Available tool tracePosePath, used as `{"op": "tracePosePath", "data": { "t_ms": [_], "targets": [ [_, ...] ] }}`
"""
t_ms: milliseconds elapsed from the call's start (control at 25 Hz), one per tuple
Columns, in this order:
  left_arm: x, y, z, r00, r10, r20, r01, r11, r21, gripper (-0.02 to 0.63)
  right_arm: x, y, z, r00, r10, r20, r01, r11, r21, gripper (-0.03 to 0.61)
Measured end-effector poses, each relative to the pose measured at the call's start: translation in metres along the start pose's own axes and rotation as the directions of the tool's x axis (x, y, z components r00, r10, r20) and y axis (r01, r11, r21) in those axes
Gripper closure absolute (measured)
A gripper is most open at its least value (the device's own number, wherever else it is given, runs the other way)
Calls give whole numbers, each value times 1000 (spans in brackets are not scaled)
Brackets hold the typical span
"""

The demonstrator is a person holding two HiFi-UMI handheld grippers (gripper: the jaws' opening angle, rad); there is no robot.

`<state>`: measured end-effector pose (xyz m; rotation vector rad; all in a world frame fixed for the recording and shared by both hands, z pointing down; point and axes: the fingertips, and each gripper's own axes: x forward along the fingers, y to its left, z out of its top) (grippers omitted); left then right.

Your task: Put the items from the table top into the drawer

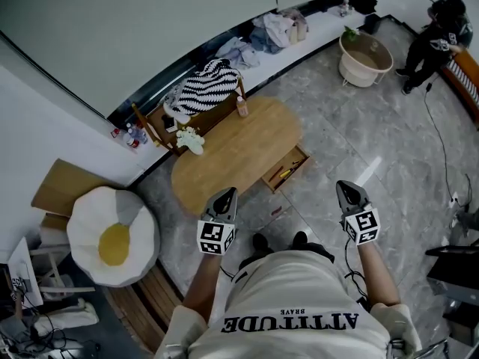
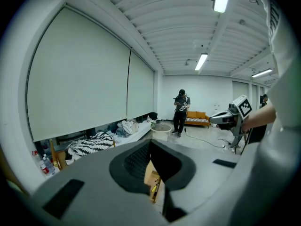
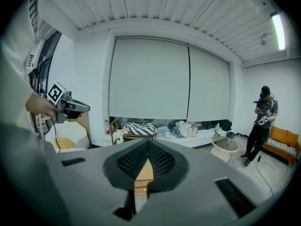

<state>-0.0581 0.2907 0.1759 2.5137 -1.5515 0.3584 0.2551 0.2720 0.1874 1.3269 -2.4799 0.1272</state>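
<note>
An oval wooden table (image 1: 238, 152) has its drawer (image 1: 286, 169) pulled open on the near side, with pens inside. On the tabletop stand a small bottle (image 1: 242, 107) and a white-green plush toy (image 1: 190, 139). My left gripper (image 1: 223, 200) hovers short of the table's near edge, shut and empty. My right gripper (image 1: 350, 195) hangs over the floor to the right of the drawer, also shut with nothing in it. In the left gripper view the jaws (image 2: 150, 142) meet, and the drawer (image 2: 154, 185) shows below them. The right gripper view shows its closed jaws (image 3: 148, 142) aimed at the table (image 3: 143, 173).
A chair draped with a striped cloth (image 1: 206, 84) stands behind the table. An egg-shaped cushion (image 1: 112, 236) and a cardboard box (image 1: 63, 185) lie at the left. A round tub (image 1: 365, 58) and a person (image 1: 434, 43) are at the far right, with a cable across the floor.
</note>
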Motion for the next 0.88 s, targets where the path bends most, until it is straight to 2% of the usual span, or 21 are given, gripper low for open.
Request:
{"op": "tracePosePath", "data": {
  "t_ms": [880],
  "targets": [
    [1,-6,-3,1000,15,-6,-15,1000,-24,592,4,-10,10,999,27,26,-27,1000,-9,558]
  ]
}}
